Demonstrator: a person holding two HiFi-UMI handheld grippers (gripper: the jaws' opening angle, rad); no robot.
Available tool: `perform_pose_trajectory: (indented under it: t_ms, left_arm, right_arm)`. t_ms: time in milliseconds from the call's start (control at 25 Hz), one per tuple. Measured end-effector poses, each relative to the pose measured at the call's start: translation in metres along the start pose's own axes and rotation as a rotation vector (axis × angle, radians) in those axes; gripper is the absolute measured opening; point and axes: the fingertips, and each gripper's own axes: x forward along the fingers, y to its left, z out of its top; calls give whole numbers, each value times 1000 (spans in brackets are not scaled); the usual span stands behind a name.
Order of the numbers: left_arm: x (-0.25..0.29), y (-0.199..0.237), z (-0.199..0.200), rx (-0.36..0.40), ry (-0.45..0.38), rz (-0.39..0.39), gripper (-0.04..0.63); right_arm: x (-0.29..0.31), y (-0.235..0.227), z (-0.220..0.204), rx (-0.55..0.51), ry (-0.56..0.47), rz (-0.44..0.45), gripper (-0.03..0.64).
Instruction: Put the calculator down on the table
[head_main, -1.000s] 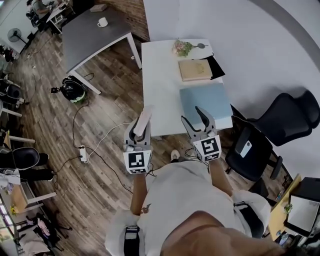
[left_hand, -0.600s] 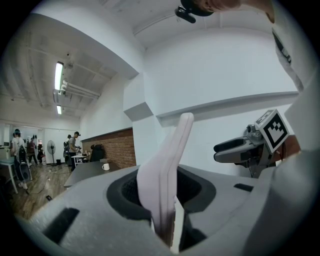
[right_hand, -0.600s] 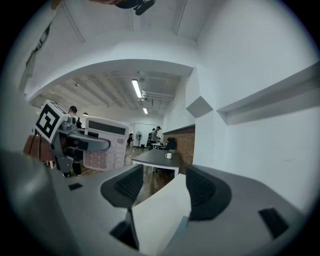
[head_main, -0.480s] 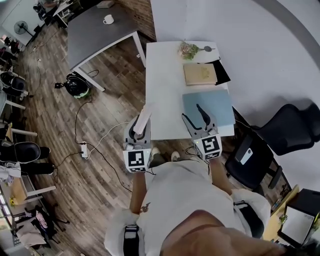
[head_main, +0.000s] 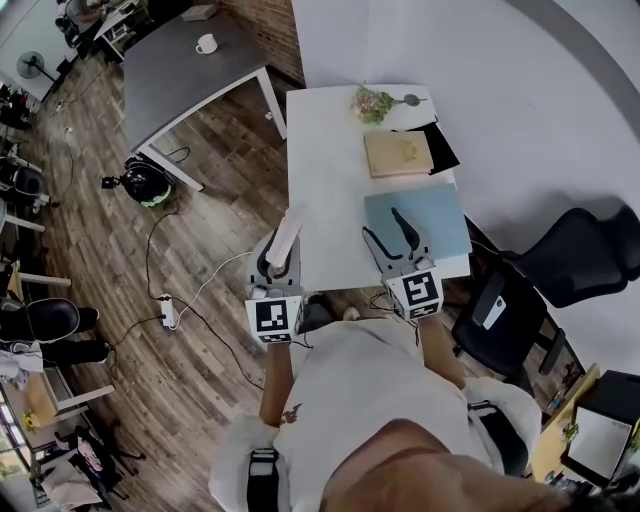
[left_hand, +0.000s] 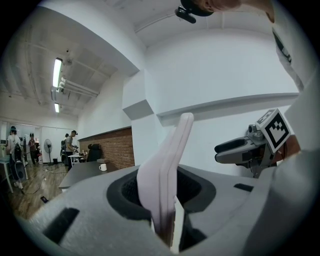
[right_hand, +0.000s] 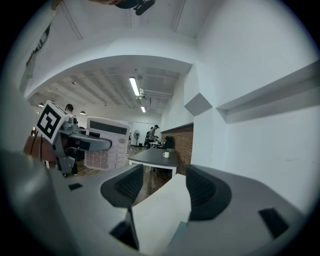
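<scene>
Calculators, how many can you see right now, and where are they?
1. The calculator is clamped upright in the left gripper, in the air by the white table's left edge. None lies on the table, though the book or folder could hide one.

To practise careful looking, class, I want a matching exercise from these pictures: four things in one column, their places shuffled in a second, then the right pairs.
Things
1. calculator
2. mug
3. book
4. flowers

Places
A. at the far end of the white table
B. gripped in the left gripper
C. on the grey table
D. on the white table, next to the blue sheet

Pairs: 1-B, 2-C, 3-D, 4-A
</scene>
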Motion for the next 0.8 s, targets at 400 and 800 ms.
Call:
perform_pose_trajectory:
  t_ms: [400, 800]
  left_arm:
    - [48, 41, 1, -8, -17, -68, 123]
    - [90, 90, -7, -27, -16, -133, 123]
  right_arm:
    - [53, -9, 8, -5, 22, -58, 256]
    - [109, -7, 14, -11, 64, -115, 256]
